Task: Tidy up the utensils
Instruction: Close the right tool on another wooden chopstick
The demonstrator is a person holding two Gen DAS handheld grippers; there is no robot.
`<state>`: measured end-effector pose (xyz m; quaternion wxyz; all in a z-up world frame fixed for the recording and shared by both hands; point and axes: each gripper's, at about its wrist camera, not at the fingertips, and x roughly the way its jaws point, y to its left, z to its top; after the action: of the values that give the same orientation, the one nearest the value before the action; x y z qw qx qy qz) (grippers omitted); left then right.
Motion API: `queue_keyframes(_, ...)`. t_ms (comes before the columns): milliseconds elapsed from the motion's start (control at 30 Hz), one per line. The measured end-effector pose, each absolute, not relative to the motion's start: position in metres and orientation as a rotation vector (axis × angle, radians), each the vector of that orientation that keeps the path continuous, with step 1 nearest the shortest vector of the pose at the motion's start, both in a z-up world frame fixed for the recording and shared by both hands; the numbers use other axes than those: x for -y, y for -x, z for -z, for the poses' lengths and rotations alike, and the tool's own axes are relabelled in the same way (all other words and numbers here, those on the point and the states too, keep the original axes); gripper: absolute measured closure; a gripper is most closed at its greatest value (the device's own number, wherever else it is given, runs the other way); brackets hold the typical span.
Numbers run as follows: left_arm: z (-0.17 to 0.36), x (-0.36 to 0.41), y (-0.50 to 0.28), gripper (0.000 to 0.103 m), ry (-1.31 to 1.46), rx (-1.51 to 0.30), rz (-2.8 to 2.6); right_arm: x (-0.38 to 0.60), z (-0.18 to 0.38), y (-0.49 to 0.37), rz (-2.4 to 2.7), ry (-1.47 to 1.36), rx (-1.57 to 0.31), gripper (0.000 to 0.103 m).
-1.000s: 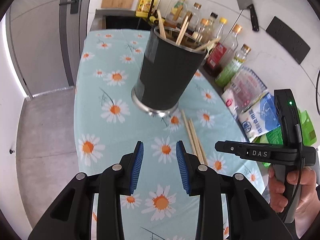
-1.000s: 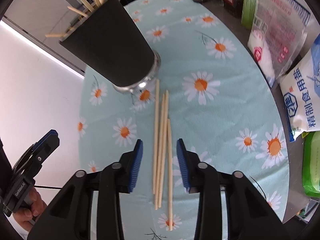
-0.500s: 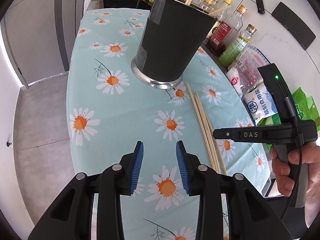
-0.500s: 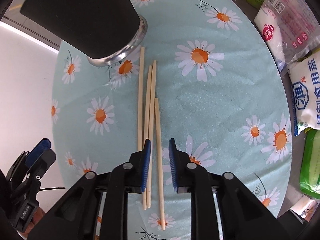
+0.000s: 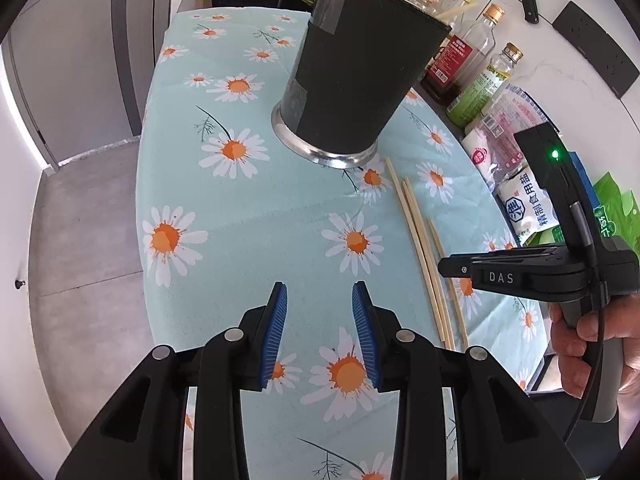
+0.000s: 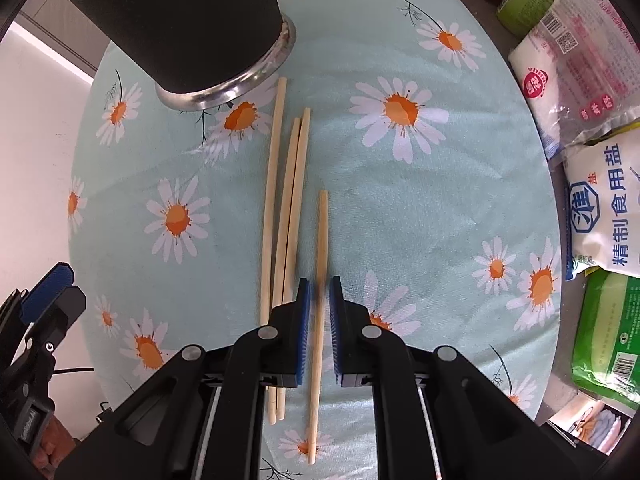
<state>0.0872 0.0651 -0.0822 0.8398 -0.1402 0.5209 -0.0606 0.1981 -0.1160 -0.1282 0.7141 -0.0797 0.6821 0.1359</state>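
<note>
The right claw (image 6: 319,286) is straddling, with a narrow gap, the lone chopstick (image 6: 321,232) lying on the daisy-print tabletop (image 6: 420,200), just right of three more chopsticks (image 6: 286,200) whose far tips are pointing toward the black holder (image 6: 192,20), with salt bags (image 6: 600,200) lying right.

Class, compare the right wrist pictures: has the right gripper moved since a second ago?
Yes. The right gripper has shifted rightward off the three grouped wooden chopsticks to straddle the lone wooden chopstick, its jaws narrower.
</note>
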Motion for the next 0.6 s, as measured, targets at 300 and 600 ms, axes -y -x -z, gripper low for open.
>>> queue_keyframes(300, 0.084, -0.061, -0.097, 0.070, 0.359, -1.171, 0.155, 0.128, 0.132, -0.210, -0.347, 0.092, -1.569, 0.097)
queue_keyframes(600, 0.062, -0.052, -0.125, 0.070, 0.410, -1.191, 0.125, 0.158, 0.105, -0.230, -0.477, -0.034, -1.510, 0.097)
